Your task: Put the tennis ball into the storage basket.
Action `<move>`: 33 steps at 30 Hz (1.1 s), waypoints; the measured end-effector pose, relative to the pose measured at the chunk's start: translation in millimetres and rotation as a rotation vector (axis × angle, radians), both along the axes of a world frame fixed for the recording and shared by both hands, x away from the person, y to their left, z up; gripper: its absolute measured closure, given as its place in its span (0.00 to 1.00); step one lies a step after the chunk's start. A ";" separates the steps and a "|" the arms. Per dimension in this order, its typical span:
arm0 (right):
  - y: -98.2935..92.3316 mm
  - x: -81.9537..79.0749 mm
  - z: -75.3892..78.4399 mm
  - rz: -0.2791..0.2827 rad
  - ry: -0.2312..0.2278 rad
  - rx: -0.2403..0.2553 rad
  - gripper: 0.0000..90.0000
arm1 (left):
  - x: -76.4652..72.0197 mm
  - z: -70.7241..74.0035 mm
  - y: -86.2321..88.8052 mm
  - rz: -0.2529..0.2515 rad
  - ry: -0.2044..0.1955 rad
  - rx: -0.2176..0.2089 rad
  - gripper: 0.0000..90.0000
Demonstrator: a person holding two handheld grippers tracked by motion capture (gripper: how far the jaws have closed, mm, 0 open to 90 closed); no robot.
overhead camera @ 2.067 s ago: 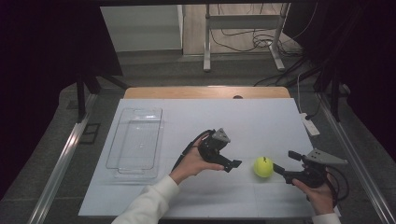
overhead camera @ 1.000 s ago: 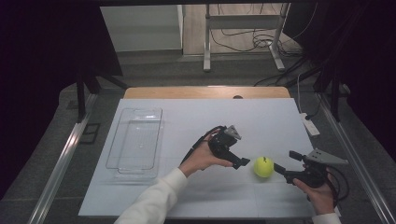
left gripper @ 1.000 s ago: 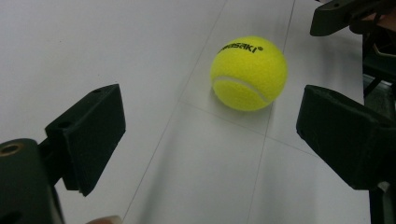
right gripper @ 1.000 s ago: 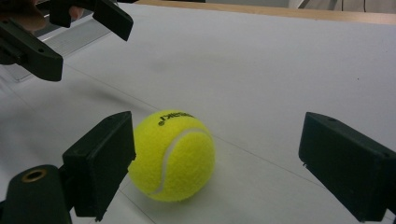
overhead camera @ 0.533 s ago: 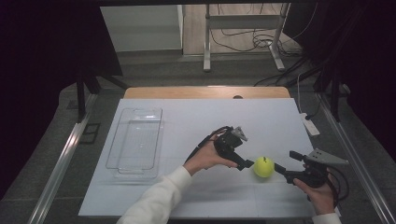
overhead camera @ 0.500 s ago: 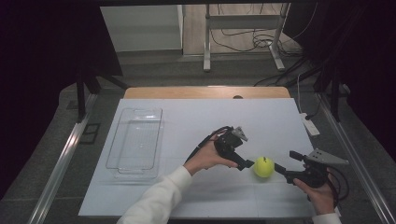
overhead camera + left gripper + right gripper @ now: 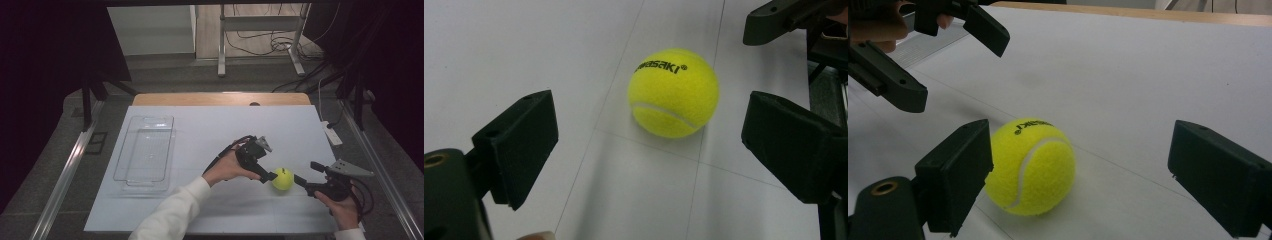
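A yellow tennis ball (image 7: 283, 178) rests on the white table, right of centre near the front. My left gripper (image 7: 269, 170) comes in from the ball's left, open, one jaw tip almost at the ball. In the left gripper view the ball (image 7: 673, 92) lies just ahead, between the wide jaws and untouched. My right gripper (image 7: 306, 171) sits just right of the ball, also open. In the right gripper view the ball (image 7: 1030, 166) lies close to the left jaw, and the left gripper (image 7: 943, 57) shows at top left.
A clear plastic tray (image 7: 121, 152) lies empty on the table's left side. A white power strip (image 7: 332, 134) sits at the right edge. The table's wooden far edge (image 7: 220, 98) runs along the back.
My left gripper has moved right across the table until its jaws reach the ball. The ball and the right gripper have stayed put.
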State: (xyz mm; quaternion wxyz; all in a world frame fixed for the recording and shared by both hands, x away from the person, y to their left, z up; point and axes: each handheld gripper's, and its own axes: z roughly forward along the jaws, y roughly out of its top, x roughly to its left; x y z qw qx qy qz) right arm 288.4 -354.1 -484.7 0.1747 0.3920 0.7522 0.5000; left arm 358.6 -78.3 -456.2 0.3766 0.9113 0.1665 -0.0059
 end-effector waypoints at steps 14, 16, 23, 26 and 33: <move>-1.8 0.5 -0.6 -0.012 -0.002 0.004 0.12 | 1.5 -1.6 -16.4 -0.026 -0.002 0.016 0.10; -2.1 0.4 -0.5 -0.013 -0.001 0.005 0.12 | 1.6 -2.8 -19.5 -0.031 0.000 0.018 0.10; -3.0 0.4 -0.8 -0.015 -0.001 0.006 0.12 | 3.0 -7.0 -25.9 -0.043 0.009 0.022 0.09; -2.8 0.4 -0.9 -0.014 0.000 0.006 0.12 | 4.2 -9.0 -28.7 -0.049 0.013 0.028 0.09; -2.7 0.7 -1.2 -0.015 0.000 0.001 0.12 | 5.2 -12.9 -35.5 -0.056 0.019 0.035 0.09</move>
